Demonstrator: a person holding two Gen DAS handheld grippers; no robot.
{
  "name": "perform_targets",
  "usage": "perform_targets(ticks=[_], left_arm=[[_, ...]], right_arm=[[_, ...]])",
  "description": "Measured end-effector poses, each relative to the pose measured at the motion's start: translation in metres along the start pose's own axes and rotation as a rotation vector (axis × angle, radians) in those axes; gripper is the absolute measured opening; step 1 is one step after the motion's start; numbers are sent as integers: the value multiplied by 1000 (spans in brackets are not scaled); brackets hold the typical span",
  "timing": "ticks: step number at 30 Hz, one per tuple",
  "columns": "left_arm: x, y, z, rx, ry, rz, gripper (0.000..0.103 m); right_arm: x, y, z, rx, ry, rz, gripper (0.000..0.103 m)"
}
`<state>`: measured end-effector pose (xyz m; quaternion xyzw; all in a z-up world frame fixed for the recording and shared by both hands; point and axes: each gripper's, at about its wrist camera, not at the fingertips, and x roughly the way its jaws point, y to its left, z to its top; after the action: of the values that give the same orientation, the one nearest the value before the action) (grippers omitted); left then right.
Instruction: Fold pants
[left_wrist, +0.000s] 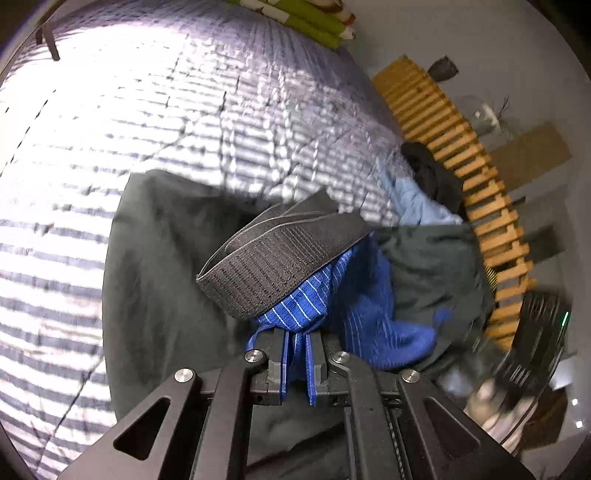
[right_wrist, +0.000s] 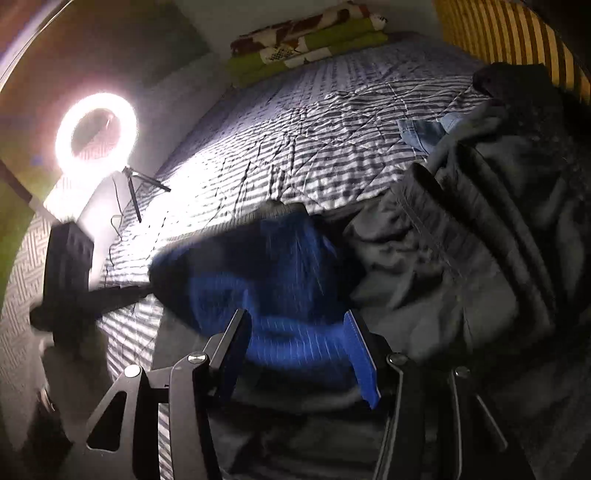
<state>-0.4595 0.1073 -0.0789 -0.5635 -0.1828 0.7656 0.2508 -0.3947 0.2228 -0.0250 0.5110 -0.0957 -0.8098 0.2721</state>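
Note:
Blue pin-striped pants (left_wrist: 364, 306) with a wide grey elastic waistband (left_wrist: 280, 258) hang bunched above the bed. My left gripper (left_wrist: 296, 354) is shut on a fold of the blue cloth just below the waistband. In the right wrist view the same blue pants (right_wrist: 280, 266) appear blurred, in front of and partly between the fingers of my right gripper (right_wrist: 295, 321). That gripper stands open, its blue-padded fingers (right_wrist: 360, 354) wide apart and pinching nothing. A dark grey garment (left_wrist: 162, 280) lies under the pants.
A grey-and-white striped bedspread (left_wrist: 155, 122) covers the bed. Dark clothes (right_wrist: 491, 236) and a light blue garment (left_wrist: 413, 199) are piled by the slatted wooden headboard (left_wrist: 461, 155). Folded green blankets (right_wrist: 306, 48) lie at the far end; a lit ring light (right_wrist: 96, 129) stands left.

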Motion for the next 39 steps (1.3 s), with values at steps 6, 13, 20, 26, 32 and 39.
perform_targets(ticks=[6, 13, 20, 26, 32, 39], left_arm=[[22, 14, -13, -2, 55, 13, 24], [39, 28, 2, -44, 7, 13, 45], [16, 21, 0, -8, -56, 25, 5], [-107, 79, 10, -59, -249, 111, 5], [-215, 188, -16, -231, -359, 291, 5], [-240, 253, -95, -346, -289, 304, 5]], right_arm=[[45, 12, 43, -99, 48, -48, 51], [99, 17, 67, -116, 115, -50, 51], [106, 37, 58, -137, 126, -38, 38], [49, 59, 42, -213, 27, -36, 38], [-6, 35, 11, -116, -38, -55, 38], [-51, -18, -40, 50, -98, -154, 38]])
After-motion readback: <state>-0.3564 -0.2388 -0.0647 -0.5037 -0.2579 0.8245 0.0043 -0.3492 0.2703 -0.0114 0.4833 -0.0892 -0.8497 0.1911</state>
